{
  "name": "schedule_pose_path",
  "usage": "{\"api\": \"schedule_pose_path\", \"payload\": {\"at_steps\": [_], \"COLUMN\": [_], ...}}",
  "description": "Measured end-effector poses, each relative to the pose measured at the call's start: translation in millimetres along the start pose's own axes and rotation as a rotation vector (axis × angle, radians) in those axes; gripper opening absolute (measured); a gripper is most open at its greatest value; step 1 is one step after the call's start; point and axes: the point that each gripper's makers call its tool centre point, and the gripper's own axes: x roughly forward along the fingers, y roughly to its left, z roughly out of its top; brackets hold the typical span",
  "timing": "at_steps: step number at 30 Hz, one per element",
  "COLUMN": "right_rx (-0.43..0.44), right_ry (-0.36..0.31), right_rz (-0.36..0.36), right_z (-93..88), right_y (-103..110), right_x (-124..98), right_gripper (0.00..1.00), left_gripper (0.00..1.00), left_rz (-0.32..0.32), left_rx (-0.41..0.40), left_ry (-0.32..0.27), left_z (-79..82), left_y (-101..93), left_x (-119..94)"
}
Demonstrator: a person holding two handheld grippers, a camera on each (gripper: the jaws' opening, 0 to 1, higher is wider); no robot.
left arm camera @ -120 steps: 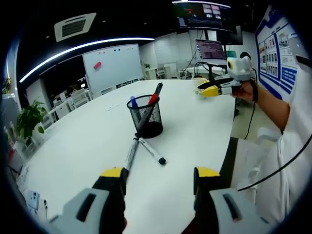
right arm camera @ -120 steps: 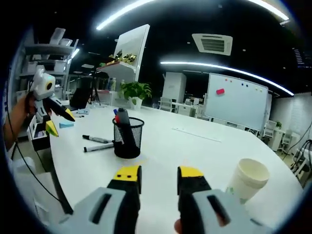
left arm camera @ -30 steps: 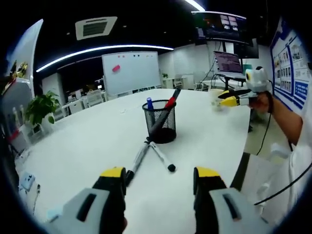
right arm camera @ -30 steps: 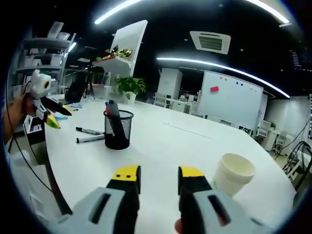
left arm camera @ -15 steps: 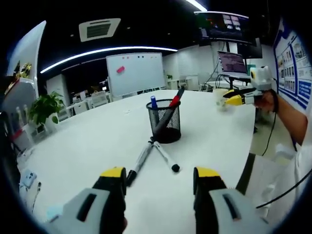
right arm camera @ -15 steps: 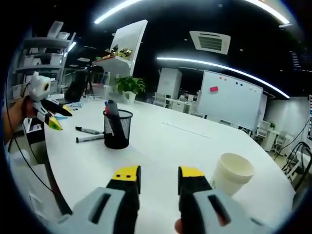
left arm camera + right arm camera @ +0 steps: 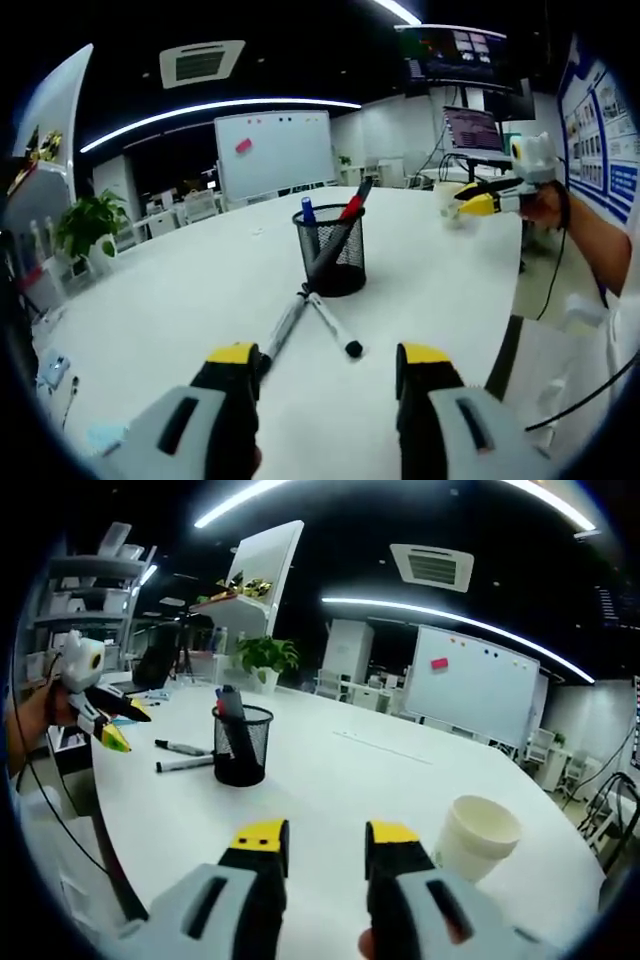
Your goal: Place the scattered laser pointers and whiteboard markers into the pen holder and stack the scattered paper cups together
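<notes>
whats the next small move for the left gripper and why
Probably ease the left gripper forward and down toward the nearer loose marker. Its jaws stand open with nothing between them, and two markers lie on the white table beside the mesh pen holder, not yet inside it.

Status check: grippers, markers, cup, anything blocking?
Left gripper open, empty. Right gripper open, empty. Two markers on the table by the pen holder; paper cup upright beside right gripper. Path open.
</notes>
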Motion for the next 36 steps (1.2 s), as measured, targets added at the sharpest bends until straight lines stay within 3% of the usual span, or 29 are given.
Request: {"api": "schedule_pose_path", "payload": {"at_steps": [20,36], "right_rx": [-0.003,-0.009], "right_ry": [0.008,0.011], "right_rz": [-0.003,-0.009], "right_z": [-2.7,-3.4], "right_y": [-2,-6], "right_x": [0,-1], "right_gripper": [0.30,0.30], "left_gripper": [0.54,0.44], "left_rz": [-0.002,-0.011], "left_rx": [-0.052,-0.077], "left_ry": [-0.012,-0.001], "left_z": [-2.5,-6.4], "left_y": [-7.2,-10.5], "left_x": [12,19]}}
